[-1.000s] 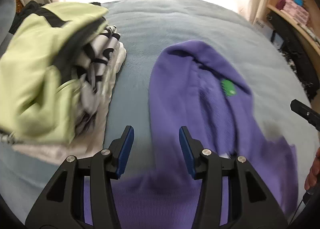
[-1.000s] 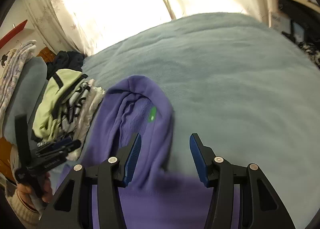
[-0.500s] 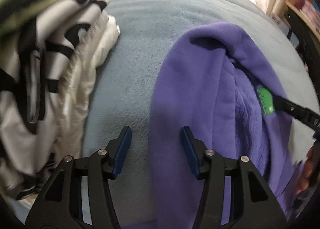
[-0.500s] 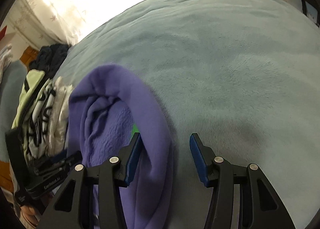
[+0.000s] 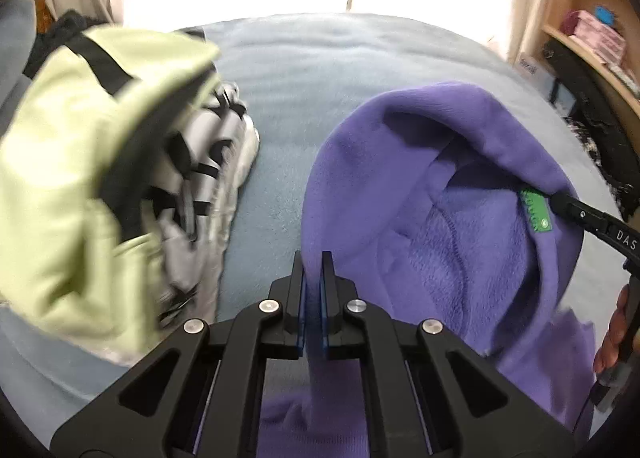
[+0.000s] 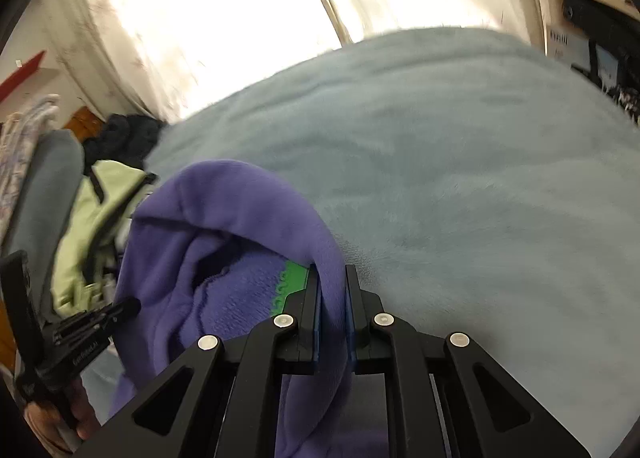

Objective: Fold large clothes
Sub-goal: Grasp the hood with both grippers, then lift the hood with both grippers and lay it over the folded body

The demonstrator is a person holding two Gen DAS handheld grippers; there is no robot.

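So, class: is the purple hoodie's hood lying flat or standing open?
Standing open. The purple hoodie has its hood rim arched up, showing the fleecy lining and green label, pinched at each side by shut jaws.

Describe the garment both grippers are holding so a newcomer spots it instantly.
On the pale blue blanket, right of the folded clothes pile, lies a purple fleece hoodie. Unlike the lime green and striped pieces, it has a small green label inside its neck.

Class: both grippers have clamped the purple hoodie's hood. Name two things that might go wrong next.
1. The left gripper and right gripper each pinch only the hood rim of the purple fleece hoodie; it may slip free when lifted.
2. The stack of folded clothes lies close by; swinging fabric might topple it.
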